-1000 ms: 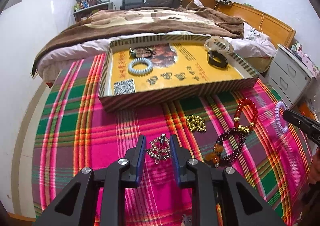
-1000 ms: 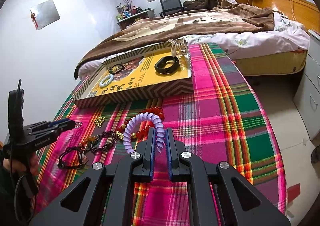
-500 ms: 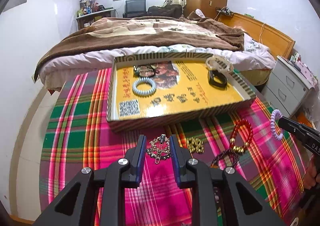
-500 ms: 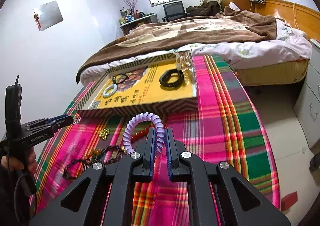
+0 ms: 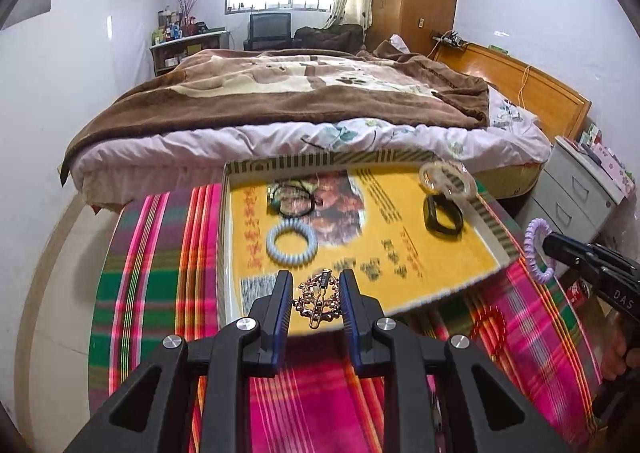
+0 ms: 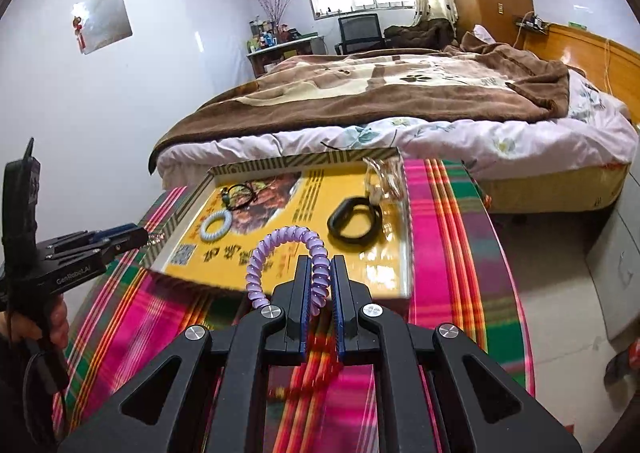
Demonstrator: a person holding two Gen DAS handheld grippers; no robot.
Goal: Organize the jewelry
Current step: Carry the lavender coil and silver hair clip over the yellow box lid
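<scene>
My left gripper [image 5: 314,303] is shut on a rhinestone hair clip [image 5: 318,299] and holds it in the air over the near edge of the yellow tray [image 5: 452,261]. My right gripper [image 6: 319,285] is shut on a purple spiral hair tie [image 6: 280,253], held above the tray's near edge [image 6: 404,253]; it also shows in the left wrist view [image 5: 536,249]. In the tray lie a pale blue spiral tie [image 5: 291,244], a black cord bracelet [image 5: 291,201], a black band [image 5: 442,217] and a clear bangle [image 5: 446,179].
The tray sits on a table with a pink and green plaid cloth [image 5: 160,261]. A red bead bracelet [image 5: 490,327] lies blurred on the cloth near the tray. A bed [image 5: 304,93] stands behind the table, a grey drawer unit [image 5: 580,189] at right.
Both grippers have risen off the cloth and moved forward to the tray, each carrying its piece. The bead bracelets and gold chain stayed on the cloth and dropped below the views.
</scene>
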